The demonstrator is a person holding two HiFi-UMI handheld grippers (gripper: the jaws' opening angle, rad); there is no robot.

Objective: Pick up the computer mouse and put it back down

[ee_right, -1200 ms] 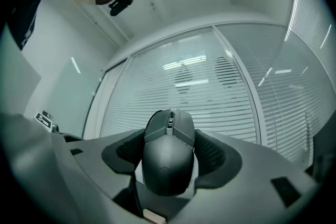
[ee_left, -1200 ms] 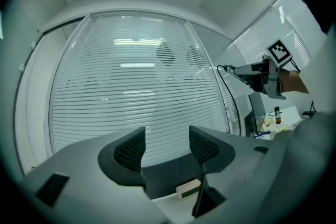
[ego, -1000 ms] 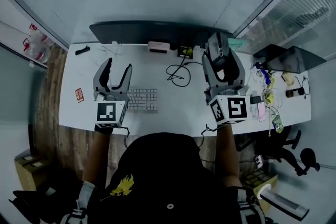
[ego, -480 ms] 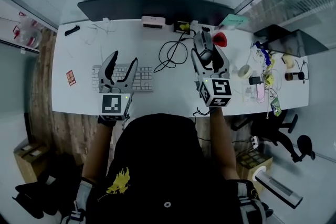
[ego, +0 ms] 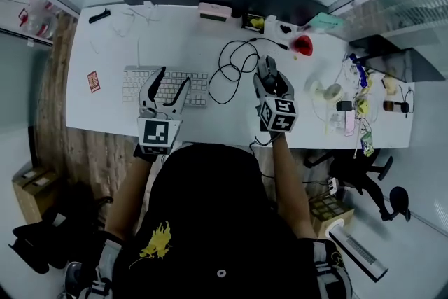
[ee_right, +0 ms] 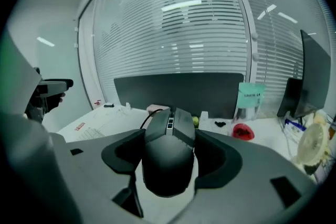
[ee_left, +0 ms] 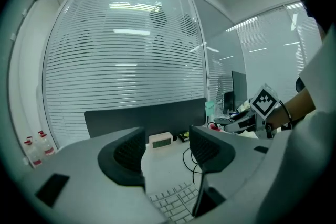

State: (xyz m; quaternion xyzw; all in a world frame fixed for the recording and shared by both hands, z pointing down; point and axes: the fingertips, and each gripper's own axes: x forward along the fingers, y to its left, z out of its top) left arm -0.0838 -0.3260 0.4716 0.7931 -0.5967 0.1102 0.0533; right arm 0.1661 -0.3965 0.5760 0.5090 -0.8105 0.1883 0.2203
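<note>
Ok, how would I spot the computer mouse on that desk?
Find the long white desk, then look right of the white keyboard, past the looped black cable. The computer mouse is clamped between the jaws of the right gripper. It is the only dark, rounded thing with a cord running from its nose.

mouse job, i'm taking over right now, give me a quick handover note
Right gripper: shut on the mouse, pads on both its sides, over the middle of the desk.
Left gripper: open and empty, above the keyboard.
Done: the mouse is gripped. Whether it touches the desk cannot be told.
Left: set it down if it is not down, open the right jaws, draw back. Mind its cable, looped on the desk beside it.
</note>
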